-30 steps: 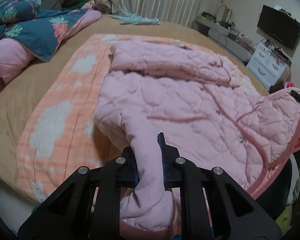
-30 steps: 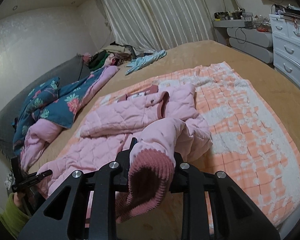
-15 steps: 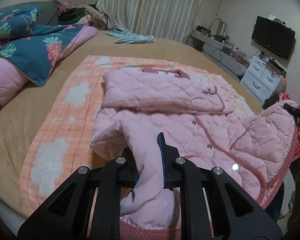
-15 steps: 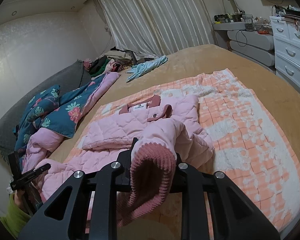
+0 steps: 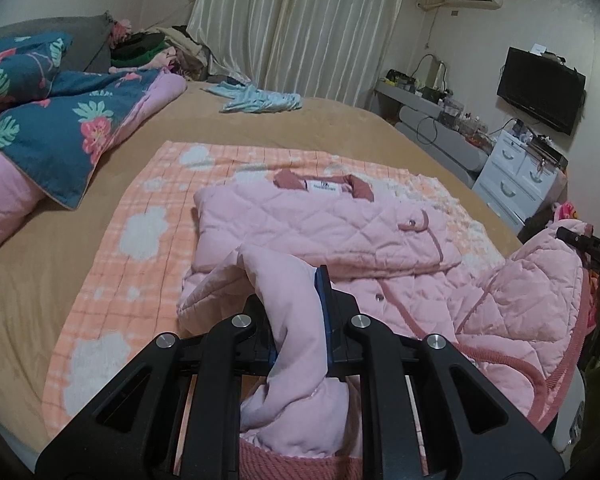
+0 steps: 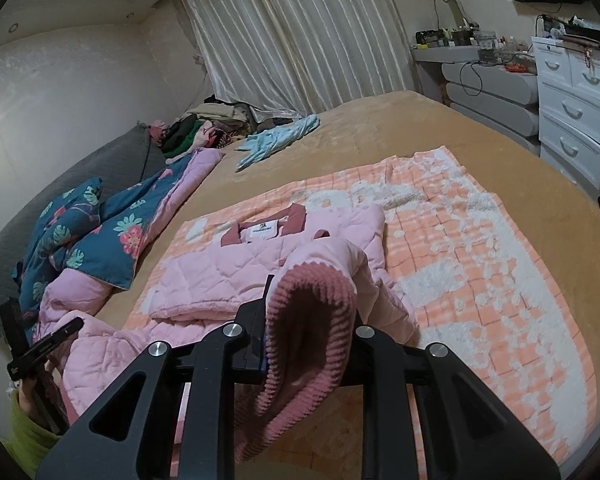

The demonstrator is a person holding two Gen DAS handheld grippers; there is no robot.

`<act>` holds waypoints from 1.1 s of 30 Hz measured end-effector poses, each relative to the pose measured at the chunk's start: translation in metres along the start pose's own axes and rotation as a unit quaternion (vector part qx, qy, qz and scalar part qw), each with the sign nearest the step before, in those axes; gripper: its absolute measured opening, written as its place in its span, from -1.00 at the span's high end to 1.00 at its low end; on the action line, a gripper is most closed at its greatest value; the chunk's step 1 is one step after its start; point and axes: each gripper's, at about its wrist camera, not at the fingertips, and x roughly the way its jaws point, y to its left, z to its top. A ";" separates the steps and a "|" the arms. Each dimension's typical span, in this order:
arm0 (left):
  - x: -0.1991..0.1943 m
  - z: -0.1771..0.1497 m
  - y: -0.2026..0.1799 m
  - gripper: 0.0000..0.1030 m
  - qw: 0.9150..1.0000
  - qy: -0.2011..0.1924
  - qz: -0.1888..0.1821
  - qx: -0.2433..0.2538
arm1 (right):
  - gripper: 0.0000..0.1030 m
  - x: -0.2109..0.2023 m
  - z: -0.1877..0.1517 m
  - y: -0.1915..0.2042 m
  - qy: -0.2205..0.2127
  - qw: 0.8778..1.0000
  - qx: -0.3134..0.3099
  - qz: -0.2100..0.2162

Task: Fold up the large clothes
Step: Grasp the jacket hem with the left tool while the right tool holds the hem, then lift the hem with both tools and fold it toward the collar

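A pink quilted jacket [image 5: 316, 224] lies on an orange-and-white checked blanket [image 5: 140, 240] spread over a tan bed [image 5: 40, 280]. Its diamond-stitched padding looks soft and puffy, with a darker rose collar [image 5: 288, 180] at the far end framing a white label, a small buttoned tab on the chest and metal snaps down the front. The upper part is already folded across the body; the near hem is lifted off the blanket at both corners.

The left gripper [image 5: 300, 316] is clenched on a smooth pale-pink fold of the jacket's lining, which bunches between its 2 black jaws and hangs below them. The right gripper [image 6: 310, 320] grasps the ribbed, rose-coloured knit hem [image 6: 308, 340], a thick corded band curling into a rounded loop.

The blanket's white patches are fluffy and cloud-shaped. To the far left sits a rumpled blue floral quilt [image 5: 48, 120] with pink backing.
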 end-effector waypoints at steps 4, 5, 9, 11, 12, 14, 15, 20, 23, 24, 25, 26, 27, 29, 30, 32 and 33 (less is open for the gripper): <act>0.003 0.011 0.002 0.84 1.000 -0.008 0.002 -0.003 | 0.63 0.005 0.010 -0.004 0.003 1.000 0.009 -0.003; 0.005 0.015 0.003 0.84 1.000 -0.010 0.004 -0.005 | 0.63 0.007 0.013 -0.005 0.004 1.000 0.012 -0.003; 0.009 0.028 0.006 0.84 1.000 -0.015 0.008 -0.007 | 0.63 0.012 0.025 -0.008 0.007 1.000 0.021 -0.007; 0.010 0.033 0.008 0.84 1.000 -0.017 0.009 -0.007 | 0.63 0.016 0.033 -0.007 0.009 1.000 0.022 -0.011; 0.011 0.037 0.008 0.84 1.000 -0.019 0.011 -0.007 | 0.63 0.017 0.036 -0.006 0.009 1.000 0.020 -0.013; 0.014 0.043 0.009 0.83 1.000 -0.020 0.013 -0.008 | 0.63 0.021 0.043 -0.006 0.011 1.000 0.019 -0.017; 0.016 0.046 0.010 0.83 1.000 -0.021 0.015 -0.008 | 0.63 0.024 0.047 -0.005 0.013 1.000 0.018 -0.017; 0.029 0.058 0.012 0.83 0.999 -0.021 0.029 -0.004 | 0.63 0.042 0.063 -0.009 0.027 0.999 0.024 -0.023; 0.037 0.063 0.014 0.83 0.999 -0.018 0.036 -0.001 | 0.63 0.053 0.070 -0.011 0.033 0.999 0.026 -0.027; 0.040 0.064 0.015 0.83 0.999 -0.017 0.038 0.000 | 0.63 0.056 0.072 -0.012 0.034 0.999 0.028 -0.028; 0.041 0.065 0.015 0.83 0.999 -0.017 0.040 0.001 | 0.63 0.060 0.074 -0.013 0.035 0.998 0.033 -0.027; 0.044 0.066 0.016 0.83 0.999 -0.016 0.043 0.002 | 0.63 0.062 0.075 -0.014 0.036 0.998 0.035 -0.026; 0.046 0.067 0.016 0.83 0.999 -0.015 0.044 0.003 | 0.63 0.066 0.076 -0.016 0.038 0.998 0.040 -0.024; 0.051 0.068 0.017 0.83 0.999 -0.013 0.047 0.006 | 0.63 0.072 0.078 -0.019 0.043 0.998 0.046 -0.022; 0.053 0.069 0.017 0.83 0.999 -0.012 0.049 0.007 | 0.63 0.077 0.079 -0.023 0.046 0.997 0.051 -0.021; 0.058 0.069 0.017 0.83 0.999 -0.010 0.051 0.009 | 0.63 0.083 0.080 -0.028 0.052 0.997 0.060 -0.019; 0.060 0.069 0.018 0.83 0.999 -0.009 0.052 0.009 | 0.62 0.087 0.081 -0.030 0.055 0.996 0.065 -0.019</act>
